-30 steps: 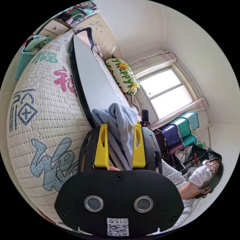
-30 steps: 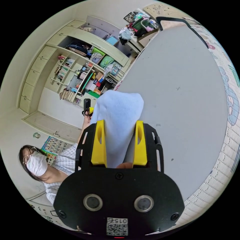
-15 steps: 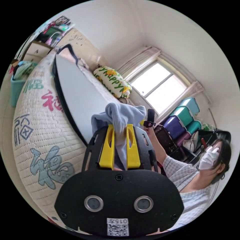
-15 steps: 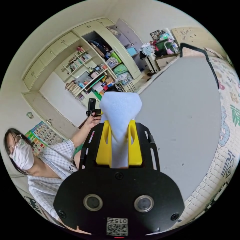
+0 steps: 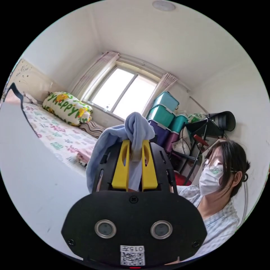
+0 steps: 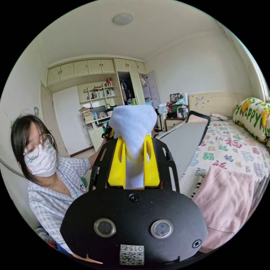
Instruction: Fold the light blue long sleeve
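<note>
The light blue long sleeve [image 5: 135,132] is lifted off the grey board [image 5: 31,174], bunched above the yellow jaws in the left gripper view, with a fold hanging down the left side. My left gripper [image 5: 134,146] is shut on it. In the right gripper view a pale bunch of the same long sleeve [image 6: 132,123] stands up from between the jaws, and my right gripper [image 6: 134,142] is shut on it. The rest of the garment is hidden behind the gripper bodies.
A person [image 6: 47,174] in a mask and checked top holds the grippers. The grey board [image 6: 182,143] lies on a bed with a patterned mat [image 6: 230,152], a pink blanket [image 6: 225,197] and a pillow [image 5: 67,108]. Storage boxes [image 5: 166,112] stand by the window; shelves [image 6: 98,104] line the far wall.
Both jaws closed on the long sleeve between one second and half a second ago and have stayed shut. Both cameras have since swung from the board to look across the room.
</note>
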